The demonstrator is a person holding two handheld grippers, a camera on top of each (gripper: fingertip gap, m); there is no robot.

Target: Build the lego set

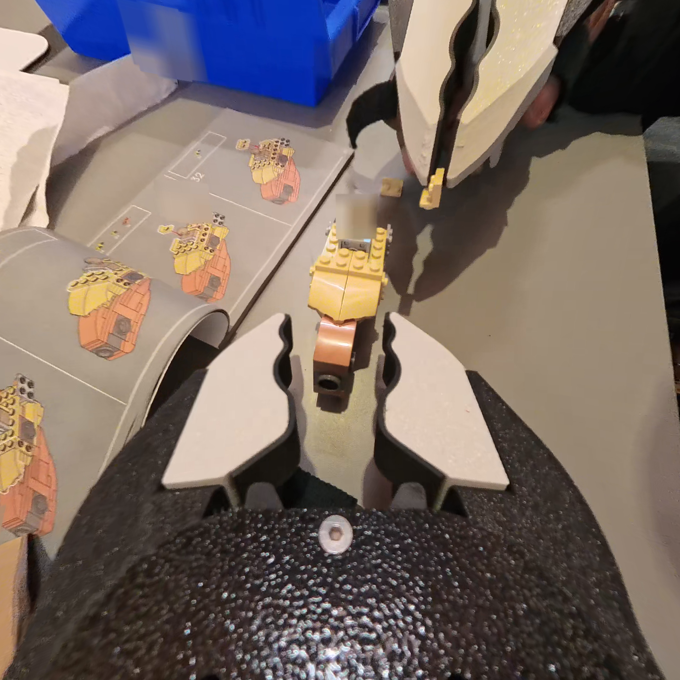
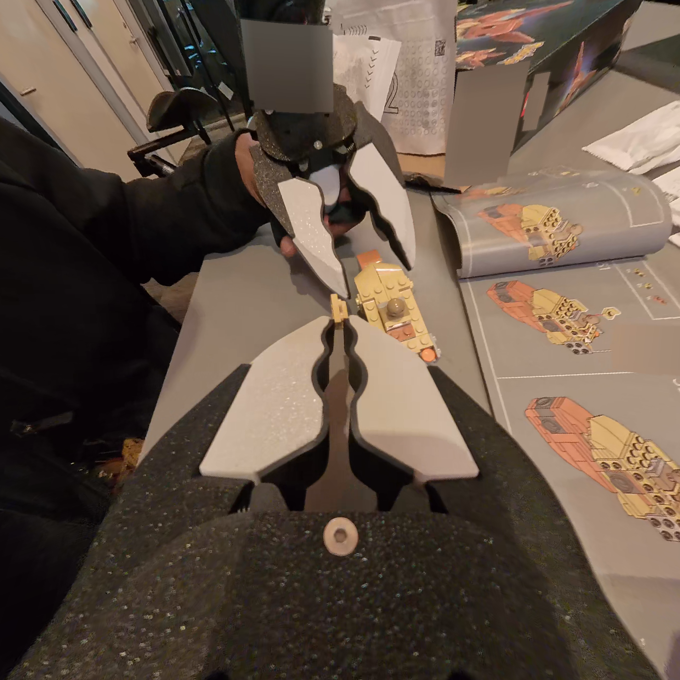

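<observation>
Two grippers flank the tan-and-brown model [image 1: 347, 290] on the grey table [image 1: 515, 368], its long axis running near to far: the left gripper [image 1: 335, 333] gapes empty around its near end, the right gripper [image 2: 340, 323] (closer to the studs) pinches a small tan piece [image 2: 338, 311].

— What sits at the far end of the grey desk [image 1: 533, 349]?
— A blue plastic bin [image 1: 228, 44], with crumpled white paper [image 1: 25, 121] beside it.
— And off the desk?
— Pale cabinet doors [image 2: 70, 73], plus a dark armrest [image 2: 176, 106], possibly a chair's; it's too blurred to tell.
</observation>
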